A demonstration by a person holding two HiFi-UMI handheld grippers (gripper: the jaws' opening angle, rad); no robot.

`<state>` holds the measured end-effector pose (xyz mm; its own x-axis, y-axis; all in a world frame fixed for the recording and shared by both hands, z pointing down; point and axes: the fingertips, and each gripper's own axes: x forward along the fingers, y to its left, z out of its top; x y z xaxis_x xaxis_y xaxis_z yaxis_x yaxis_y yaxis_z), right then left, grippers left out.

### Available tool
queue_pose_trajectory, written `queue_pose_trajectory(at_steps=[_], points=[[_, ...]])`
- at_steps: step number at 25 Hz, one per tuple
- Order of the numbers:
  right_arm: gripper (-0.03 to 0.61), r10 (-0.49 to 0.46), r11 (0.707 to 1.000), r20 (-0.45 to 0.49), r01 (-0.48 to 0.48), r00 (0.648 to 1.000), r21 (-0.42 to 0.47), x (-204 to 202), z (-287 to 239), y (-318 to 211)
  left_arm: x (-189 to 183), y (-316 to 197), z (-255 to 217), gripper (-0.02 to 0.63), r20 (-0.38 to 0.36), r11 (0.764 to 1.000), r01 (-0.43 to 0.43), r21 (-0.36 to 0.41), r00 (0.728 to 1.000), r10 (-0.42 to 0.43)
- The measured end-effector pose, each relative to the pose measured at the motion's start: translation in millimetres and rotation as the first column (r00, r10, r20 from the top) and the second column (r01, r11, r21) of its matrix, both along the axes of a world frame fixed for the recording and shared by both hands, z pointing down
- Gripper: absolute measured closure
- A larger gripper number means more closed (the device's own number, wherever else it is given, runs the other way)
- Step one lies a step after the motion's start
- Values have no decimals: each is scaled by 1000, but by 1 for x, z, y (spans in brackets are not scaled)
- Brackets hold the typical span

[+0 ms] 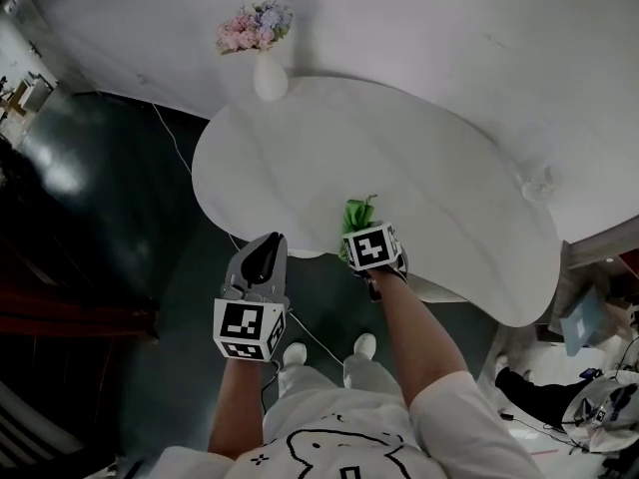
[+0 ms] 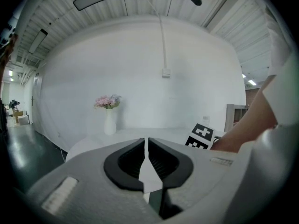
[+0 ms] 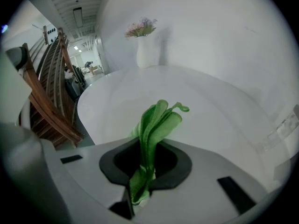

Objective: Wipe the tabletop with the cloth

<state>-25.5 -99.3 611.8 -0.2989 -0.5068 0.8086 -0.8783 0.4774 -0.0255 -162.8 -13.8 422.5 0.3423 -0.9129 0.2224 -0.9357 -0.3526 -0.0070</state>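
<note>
A green cloth (image 3: pixel 156 125) is pinched between the jaws of my right gripper (image 3: pixel 148 150), its folds sticking up past the tips. In the head view that cloth (image 1: pixel 357 213) pokes out over the near edge of the white kidney-shaped tabletop (image 1: pixel 429 178), ahead of my right gripper (image 1: pixel 360 230). My left gripper (image 1: pixel 266 249) hovers off the table's near-left edge, above the dark floor. Its jaws meet with nothing between them in the left gripper view (image 2: pixel 148 149), where the tabletop (image 2: pixel 140 134) lies ahead.
A white vase with pink and blue flowers (image 1: pixel 268 63) stands at the table's far-left edge, also seen as the vase (image 3: pixel 145 50). A clear glass object (image 1: pixel 540 181) sits at the far right. A white cable (image 1: pixel 175 148) runs across the dark floor. Wooden chairs (image 3: pixel 51 101) stand left.
</note>
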Motion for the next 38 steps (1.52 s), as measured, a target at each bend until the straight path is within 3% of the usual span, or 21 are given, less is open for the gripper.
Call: queue_pose_trajectory(at_steps=[28, 38], points=[[532, 162, 986, 84, -158, 983, -48, 157, 2, 34, 125, -18, -21, 592, 33, 992, -122, 43, 992, 120], [532, 211, 977, 62, -208, 975, -52, 218, 2, 56, 162, -13, -24, 592, 55, 983, -179, 47, 983, 176]])
